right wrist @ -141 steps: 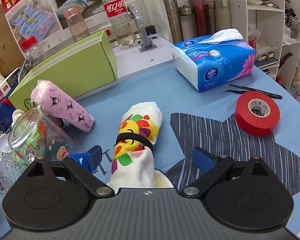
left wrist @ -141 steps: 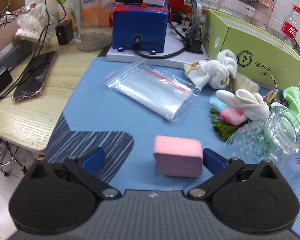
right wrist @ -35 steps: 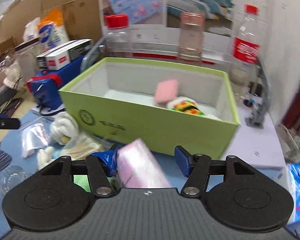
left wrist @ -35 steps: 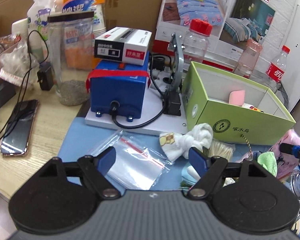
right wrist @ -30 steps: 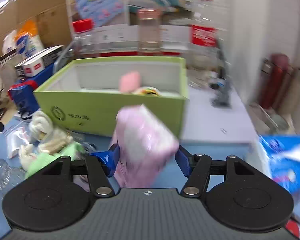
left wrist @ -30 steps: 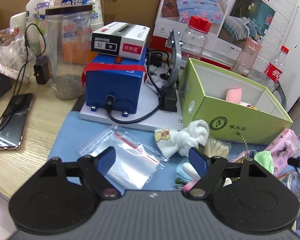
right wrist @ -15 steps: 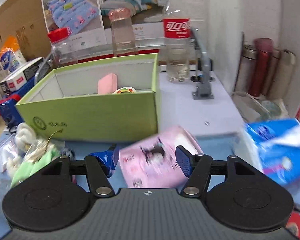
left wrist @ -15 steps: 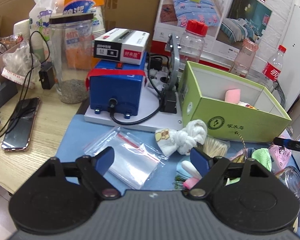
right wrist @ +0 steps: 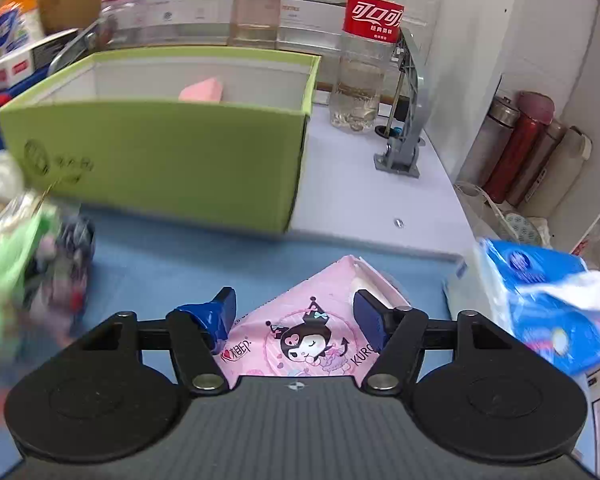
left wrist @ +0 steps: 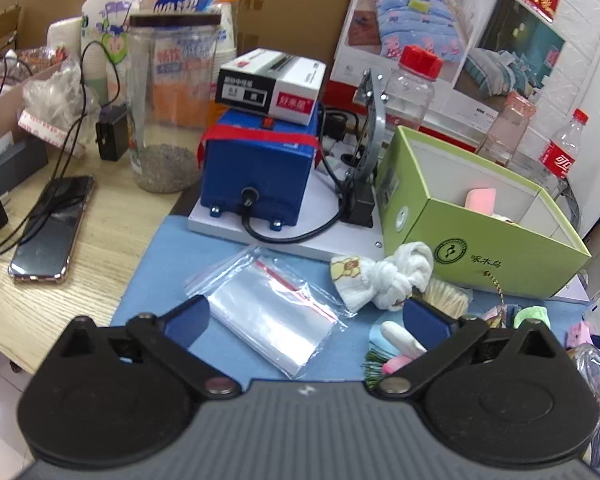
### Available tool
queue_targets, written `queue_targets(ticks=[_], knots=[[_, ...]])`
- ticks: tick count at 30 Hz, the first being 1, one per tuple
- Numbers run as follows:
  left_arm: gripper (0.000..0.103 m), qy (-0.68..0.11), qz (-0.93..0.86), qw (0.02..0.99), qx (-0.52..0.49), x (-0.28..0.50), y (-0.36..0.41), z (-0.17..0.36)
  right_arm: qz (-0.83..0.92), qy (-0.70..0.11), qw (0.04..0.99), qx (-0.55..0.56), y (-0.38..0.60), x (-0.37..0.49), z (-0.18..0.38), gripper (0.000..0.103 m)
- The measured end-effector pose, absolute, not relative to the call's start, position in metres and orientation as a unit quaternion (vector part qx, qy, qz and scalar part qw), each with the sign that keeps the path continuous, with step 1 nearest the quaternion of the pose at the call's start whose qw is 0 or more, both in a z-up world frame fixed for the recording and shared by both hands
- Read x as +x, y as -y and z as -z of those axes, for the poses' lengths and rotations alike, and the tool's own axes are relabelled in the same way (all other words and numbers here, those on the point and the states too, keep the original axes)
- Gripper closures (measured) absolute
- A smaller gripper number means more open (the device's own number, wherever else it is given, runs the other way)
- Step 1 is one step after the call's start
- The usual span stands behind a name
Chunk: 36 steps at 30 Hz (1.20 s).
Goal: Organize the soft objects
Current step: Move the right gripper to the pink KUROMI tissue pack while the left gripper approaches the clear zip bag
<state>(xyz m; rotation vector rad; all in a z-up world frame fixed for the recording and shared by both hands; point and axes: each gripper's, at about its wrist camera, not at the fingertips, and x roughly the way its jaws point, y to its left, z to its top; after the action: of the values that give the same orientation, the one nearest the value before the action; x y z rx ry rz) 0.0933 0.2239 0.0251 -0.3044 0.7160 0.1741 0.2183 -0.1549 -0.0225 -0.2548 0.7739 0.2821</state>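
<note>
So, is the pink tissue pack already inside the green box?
No, the pink tissue pack lies on the blue mat between the right gripper fingers, in front of the green box.

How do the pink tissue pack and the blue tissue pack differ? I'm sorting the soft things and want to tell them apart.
The pink tissue pack carries a cartoon character; the blue tissue pack has no cartoon.
The pink one lies between the right gripper jaws; the blue one sits free at the right, untouched.
A white tissue sticks out of the blue pack; none pulled from the pink.
Both rest on the blue mat, outside the green box.
</note>
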Motion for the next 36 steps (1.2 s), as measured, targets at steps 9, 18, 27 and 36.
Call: queue_targets(ticks=[9,18,27,36], knots=[[0.001,-0.367,-0.094,0.913,-0.151,0.105,-0.22,-0.02,-0.144,-0.303,0.942,0.022,0.218,0.141,-0.006,0.051],[0.001,-0.404,-0.078,0.91,-0.05,0.139,-0.234,0.003,-0.145,-0.308,0.931,0.129,0.233,0.105,0.015,0.05],[0.001,-0.429,-0.079,0.892,-0.117,0.134,-0.269,0.01,-0.117,-0.316,0.933,0.129,0.249,0.096,0.022,0.049],[0.001,-0.404,-0.094,0.909,-0.025,0.135,-0.258,-0.002,-0.136,-0.328,0.926,0.131,0.242,0.101,0.028,0.049]])
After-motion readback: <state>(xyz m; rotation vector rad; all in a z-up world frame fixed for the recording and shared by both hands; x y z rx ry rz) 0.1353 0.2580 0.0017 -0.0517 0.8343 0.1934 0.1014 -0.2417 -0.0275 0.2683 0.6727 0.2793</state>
